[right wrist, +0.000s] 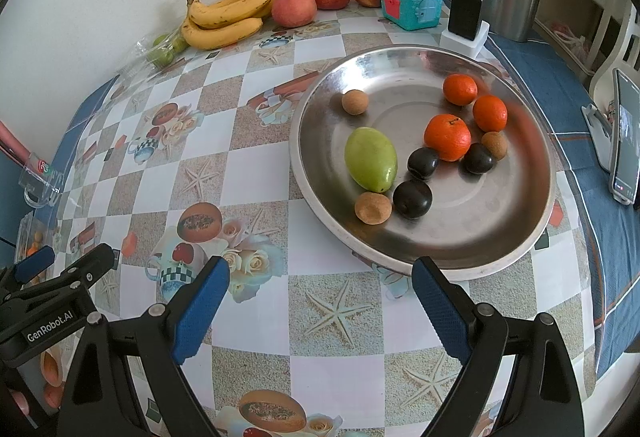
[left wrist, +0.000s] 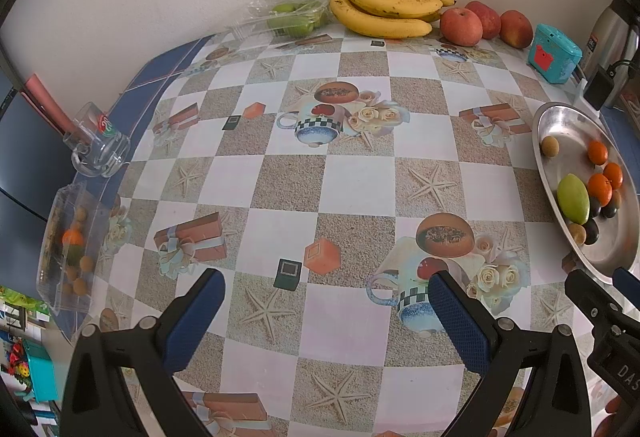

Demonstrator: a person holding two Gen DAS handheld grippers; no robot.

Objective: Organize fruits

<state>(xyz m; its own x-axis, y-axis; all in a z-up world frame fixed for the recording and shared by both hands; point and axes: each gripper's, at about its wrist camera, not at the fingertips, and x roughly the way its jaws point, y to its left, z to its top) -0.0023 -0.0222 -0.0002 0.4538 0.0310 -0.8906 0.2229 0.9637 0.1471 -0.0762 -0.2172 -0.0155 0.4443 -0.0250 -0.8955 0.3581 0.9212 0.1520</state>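
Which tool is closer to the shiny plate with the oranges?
The right tool. Its open fingers point straight at the metal plate, whose rim sits just ahead. The left tool, also open, faces bare tablecloth, with the plate off to its right.

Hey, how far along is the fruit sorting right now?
Partly done, it seems: the metal plate already holds tangerines, dark plums and a green mango. Nothing is in hand; the left gripper and right gripper are open. More fruit sits in the clear container.
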